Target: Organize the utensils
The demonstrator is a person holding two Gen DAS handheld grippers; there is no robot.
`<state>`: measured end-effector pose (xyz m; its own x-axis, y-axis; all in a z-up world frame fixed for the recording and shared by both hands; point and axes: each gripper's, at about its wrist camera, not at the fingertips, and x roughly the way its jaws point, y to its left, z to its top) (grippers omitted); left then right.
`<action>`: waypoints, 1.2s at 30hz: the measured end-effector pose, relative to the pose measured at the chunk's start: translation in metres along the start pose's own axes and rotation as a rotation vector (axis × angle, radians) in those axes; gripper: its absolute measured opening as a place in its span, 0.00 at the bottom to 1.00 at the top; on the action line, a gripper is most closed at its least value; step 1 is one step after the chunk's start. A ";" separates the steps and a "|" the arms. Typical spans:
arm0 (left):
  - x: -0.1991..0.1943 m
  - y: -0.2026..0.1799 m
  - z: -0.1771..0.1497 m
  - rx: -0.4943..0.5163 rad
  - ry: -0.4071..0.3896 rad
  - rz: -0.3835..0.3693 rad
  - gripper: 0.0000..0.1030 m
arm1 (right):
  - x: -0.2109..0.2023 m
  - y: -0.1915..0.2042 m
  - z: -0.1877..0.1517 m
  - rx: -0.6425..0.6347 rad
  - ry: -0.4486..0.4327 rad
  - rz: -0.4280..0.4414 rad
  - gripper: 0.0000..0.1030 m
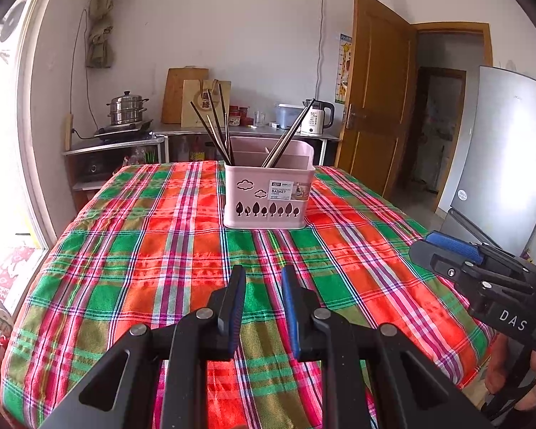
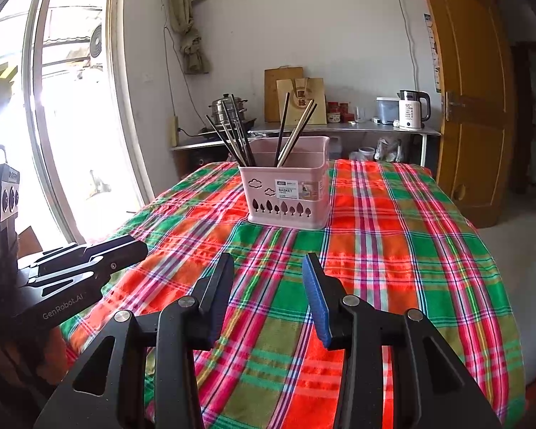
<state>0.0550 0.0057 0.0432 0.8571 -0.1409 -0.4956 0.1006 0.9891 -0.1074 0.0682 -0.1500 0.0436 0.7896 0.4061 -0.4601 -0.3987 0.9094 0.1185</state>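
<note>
A pink utensil basket (image 1: 266, 198) with dividers stands on the plaid-covered table (image 1: 143, 250), also in the right wrist view (image 2: 287, 198). Several dark chopsticks (image 1: 216, 132) lean in its left compartment and a few more chopsticks (image 1: 291, 132) lean in its right part; both show in the right wrist view (image 2: 232, 139) (image 2: 296, 132). My left gripper (image 1: 262, 279) is open and empty, held above the table's near part. My right gripper (image 2: 269, 268) is open and empty, wider apart. The right gripper also shows at the left wrist view's right edge (image 1: 446, 250); the left gripper shows at the right view's left (image 2: 125, 250).
A counter (image 1: 246, 132) behind the table holds a kettle (image 1: 316, 118), a steamer pot (image 1: 127, 109), cutting boards and jars. A wooden door (image 1: 378, 107) and a fridge (image 1: 500, 150) stand on the right. A glass door (image 2: 64, 107) is on the left.
</note>
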 end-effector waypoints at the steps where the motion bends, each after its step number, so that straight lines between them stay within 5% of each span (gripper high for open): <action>1: 0.000 0.000 0.000 0.000 0.000 -0.003 0.19 | 0.000 0.000 0.000 0.000 0.001 0.001 0.40; 36: -0.003 -0.004 -0.004 -0.001 0.002 -0.016 0.19 | 0.001 0.004 0.001 -0.005 0.013 0.009 0.40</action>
<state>0.0501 0.0022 0.0417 0.8544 -0.1564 -0.4955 0.1132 0.9867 -0.1163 0.0673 -0.1461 0.0443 0.7799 0.4134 -0.4699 -0.4082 0.9051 0.1188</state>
